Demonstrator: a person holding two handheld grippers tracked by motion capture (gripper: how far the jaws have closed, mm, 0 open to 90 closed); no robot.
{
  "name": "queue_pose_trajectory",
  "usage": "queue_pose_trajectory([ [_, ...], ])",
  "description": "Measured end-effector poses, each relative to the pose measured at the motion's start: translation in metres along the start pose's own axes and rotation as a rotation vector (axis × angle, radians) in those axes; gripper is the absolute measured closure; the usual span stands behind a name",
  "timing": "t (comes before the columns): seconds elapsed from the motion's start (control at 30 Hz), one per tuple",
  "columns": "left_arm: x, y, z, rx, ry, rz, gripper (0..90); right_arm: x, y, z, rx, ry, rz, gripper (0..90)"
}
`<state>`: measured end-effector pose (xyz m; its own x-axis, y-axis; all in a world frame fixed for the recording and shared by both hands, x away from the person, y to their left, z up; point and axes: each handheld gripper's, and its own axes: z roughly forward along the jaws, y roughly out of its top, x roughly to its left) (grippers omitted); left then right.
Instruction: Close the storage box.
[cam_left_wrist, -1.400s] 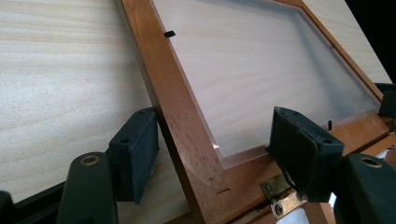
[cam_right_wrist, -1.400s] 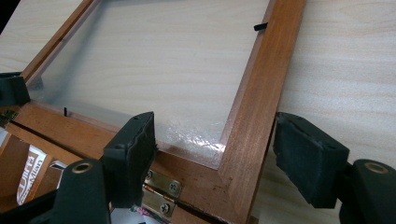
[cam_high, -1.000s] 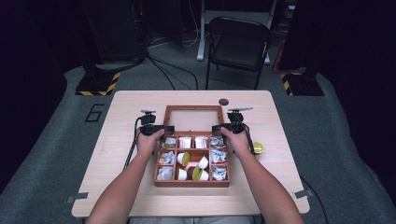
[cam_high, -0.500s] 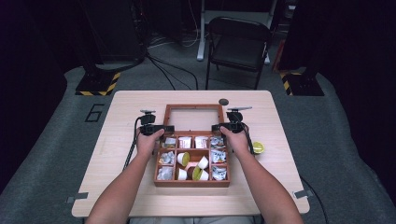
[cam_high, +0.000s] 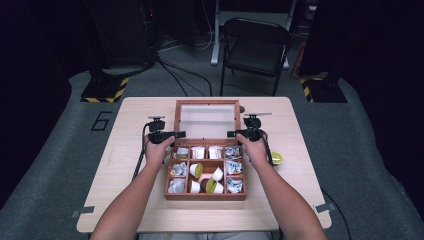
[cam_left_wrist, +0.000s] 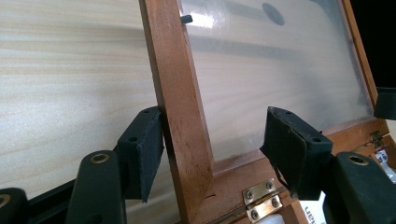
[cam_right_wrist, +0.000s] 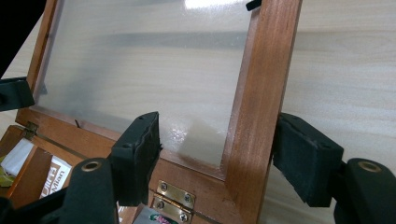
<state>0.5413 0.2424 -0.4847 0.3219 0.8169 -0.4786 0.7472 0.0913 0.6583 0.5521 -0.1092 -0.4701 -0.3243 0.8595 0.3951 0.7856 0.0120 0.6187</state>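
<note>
The box (cam_high: 205, 172) sits mid-table (cam_high: 300, 200), its glazed lid (cam_high: 207, 120) swung open behind it. The left gripper (cam_high: 172, 135) and right gripper (cam_high: 239, 133) each straddle a side rail of the lid near the hinges, jaws spread, not clamped

You have a brown wooden box (cam_high: 205, 192) with little square parts inside, full of small cups and packets. It sits in the middle of the tabletop. Its lid (cam_high: 206, 104), a wooden frame with a clear window, is open and lies back flat on brass hinges (cam_right_wrist: 176, 195).
</note>
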Motion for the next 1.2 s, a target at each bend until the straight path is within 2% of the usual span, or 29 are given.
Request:
queue_pose_trajectory([
  [0.17,-0.002,0.001,-0.003,-0.011,-0.002,0.010,38.1,0.002,0.001,-0.003,-0.014,0.005,-0.003,32.8],
  [0.2,-0.003,0.001,-0.004,-0.012,-0.005,0.001,38.1,0.003,0.001,-0.004,-0.015,0.003,-0.003,32.8],
  [0.3,-0.004,0.002,-0.007,-0.015,-0.007,0.019,38.2,0.004,0.001,-0.007,-0.023,0.004,-0.007,32.8],
  [0.33,-0.004,0.002,-0.008,-0.018,-0.003,0.039,38.2,0.005,0.001,-0.008,-0.029,0.003,-0.014,32.8],
  [0.5,-0.008,0.003,-0.014,-0.029,-0.008,0.052,38.6,0.008,0.002,-0.014,-0.040,0.003,-0.033,32.7],
  [0.57,-0.009,0.003,-0.014,-0.037,-0.012,0.036,38.7,0.009,0.002,-0.015,-0.040,0.006,-0.037,32.7],
  [0.6,-0.008,0.003,-0.015,-0.033,-0.016,0.048,38.7,0.009,0.002,-0.016,-0.039,0.007,-0.033,32.7],
  [0.7,-0.009,0.003,-0.017,-0.046,-0.023,0.045,39.0,0.011,0.001,-0.018,-0.043,0.005,-0.040,32.7],
  [0.97,-0.013,0.002,-0.024,-0.060,-0.033,0.088,39.1,0.016,0.000,-0.026,-0.056,0.005,-0.095,32.8],
  [1.07,-0.014,0.001,-0.026,-0.068,-0.041,0.086,39.1,0.017,-0.001,-0.028,-0.065,0.000,-0.130,32.8],
  [1.1,-0.015,0.000,-0.027,-0.079,-0.043,0.078,39.1,0.017,-0.001,-0.028,-0.065,0.000,-0.130,32.8],
  [1.2,-0.014,-0.002,-0.031,-0.096,-0.058,0.087,41.0,0.019,-0.003,-0.033,-0.072,0.006,-0.136,34.2],
])
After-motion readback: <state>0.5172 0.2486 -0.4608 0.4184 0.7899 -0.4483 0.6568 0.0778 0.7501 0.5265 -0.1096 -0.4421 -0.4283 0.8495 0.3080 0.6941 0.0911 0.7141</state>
